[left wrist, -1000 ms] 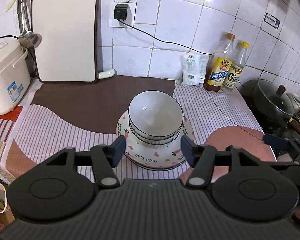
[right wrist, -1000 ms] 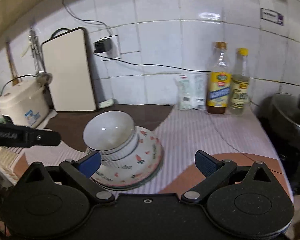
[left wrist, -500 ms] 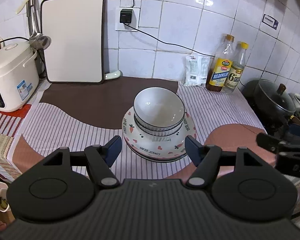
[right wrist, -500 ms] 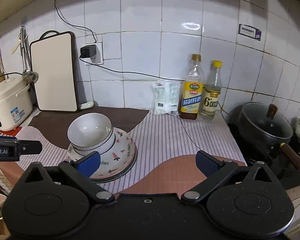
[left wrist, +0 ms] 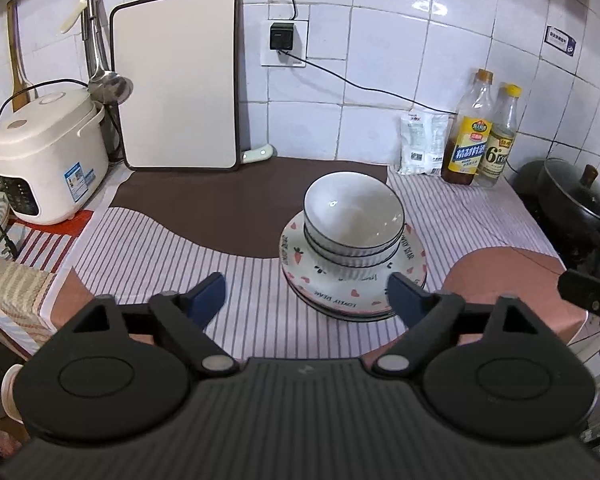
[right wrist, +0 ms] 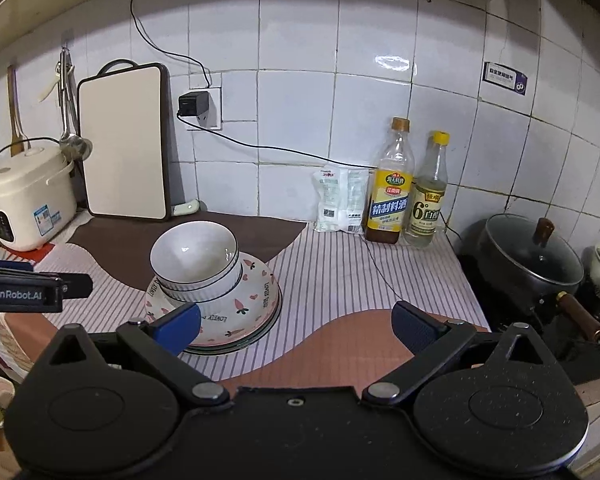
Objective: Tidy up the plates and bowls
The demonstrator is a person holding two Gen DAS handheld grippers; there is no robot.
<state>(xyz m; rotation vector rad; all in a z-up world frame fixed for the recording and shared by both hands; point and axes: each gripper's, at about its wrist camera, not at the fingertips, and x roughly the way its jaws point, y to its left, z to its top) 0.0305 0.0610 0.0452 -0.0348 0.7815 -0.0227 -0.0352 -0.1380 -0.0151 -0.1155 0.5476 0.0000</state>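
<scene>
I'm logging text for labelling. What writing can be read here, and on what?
"LOVELY DEAR": plate rim.
"GenRobot.AI": left gripper, seen from the right wrist.
"6°": clear bottle label.
"精制料酒": brown bottle label.
Packet, rice cooker sticker, wall sign: too small to read.

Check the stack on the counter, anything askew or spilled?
Nothing spilled or broken. The nested bowls sit off-centre on the plates, toward the plates' far side in the left wrist view, leaning slightly. Both grippers are open and clear of the stack.
</scene>
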